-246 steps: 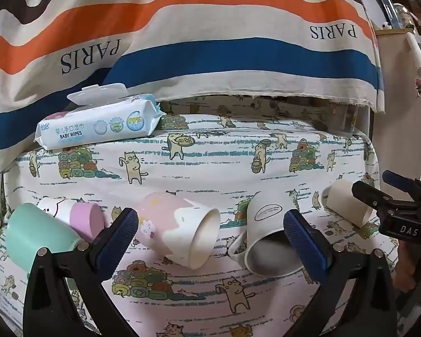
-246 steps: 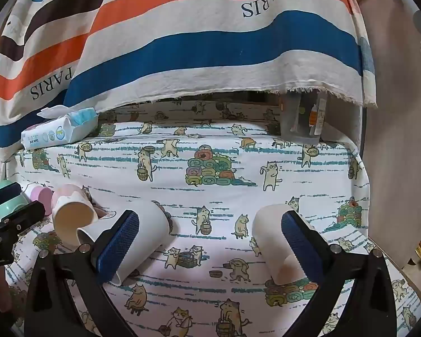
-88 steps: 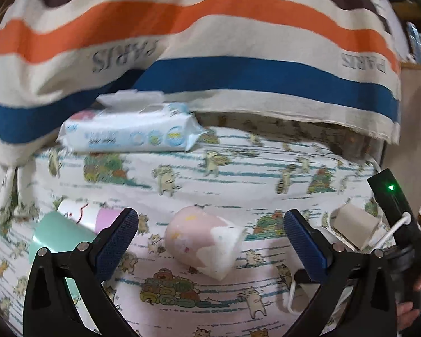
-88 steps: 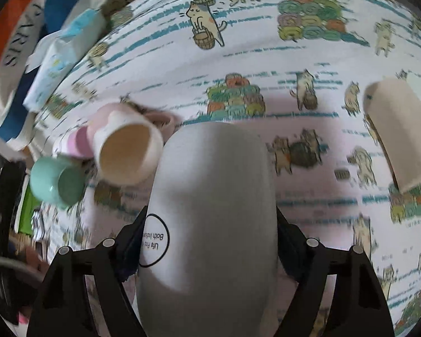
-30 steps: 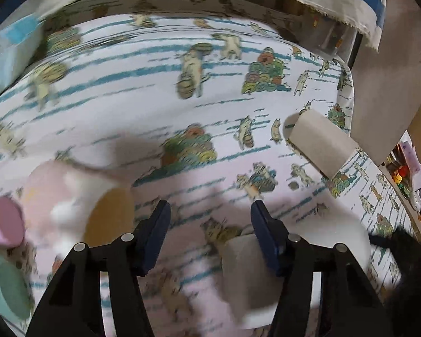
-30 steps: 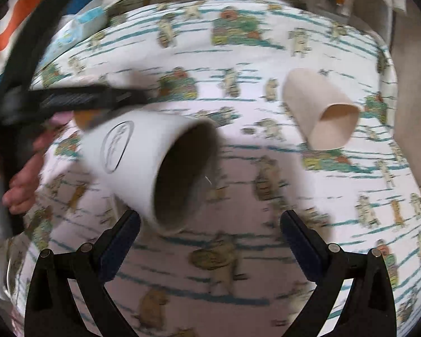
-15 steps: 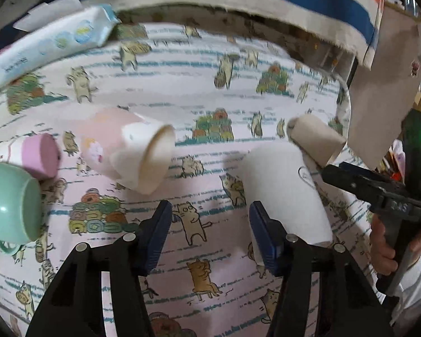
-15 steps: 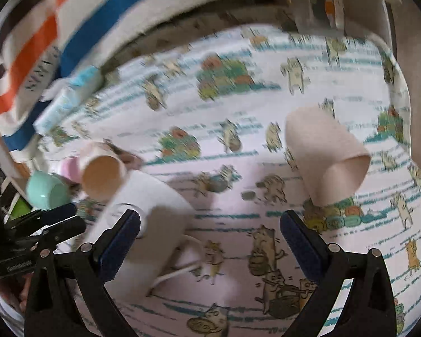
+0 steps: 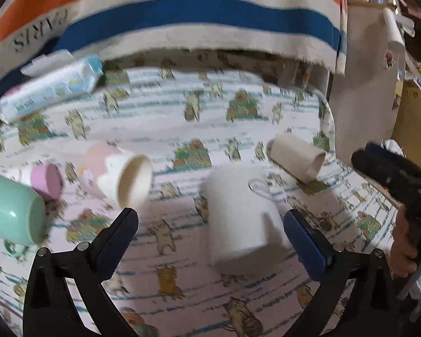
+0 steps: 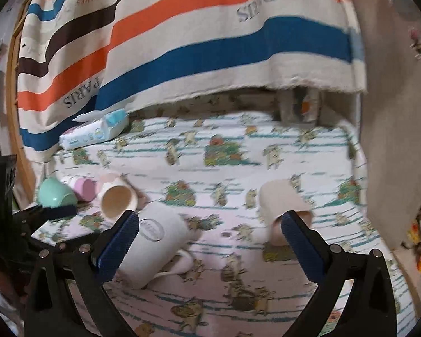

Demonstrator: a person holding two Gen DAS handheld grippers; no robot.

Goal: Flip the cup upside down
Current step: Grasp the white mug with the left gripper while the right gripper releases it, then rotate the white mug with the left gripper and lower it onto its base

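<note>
We read the white mug (image 9: 240,213) as set mouth-down on the cat-print bench (image 9: 182,295), handle (image 10: 179,264) sideways, between the lying pink cup (image 9: 118,177) and beige cup (image 9: 294,158), because our left claw (image 9: 210,241) and right claw (image 10: 209,238) both gape empty.

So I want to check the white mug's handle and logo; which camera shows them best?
The right wrist view: the white mug shows its round logo and its handle low against the cloth. The left wrist view shows the mug blurred, with only a faint oval mark.
</note>
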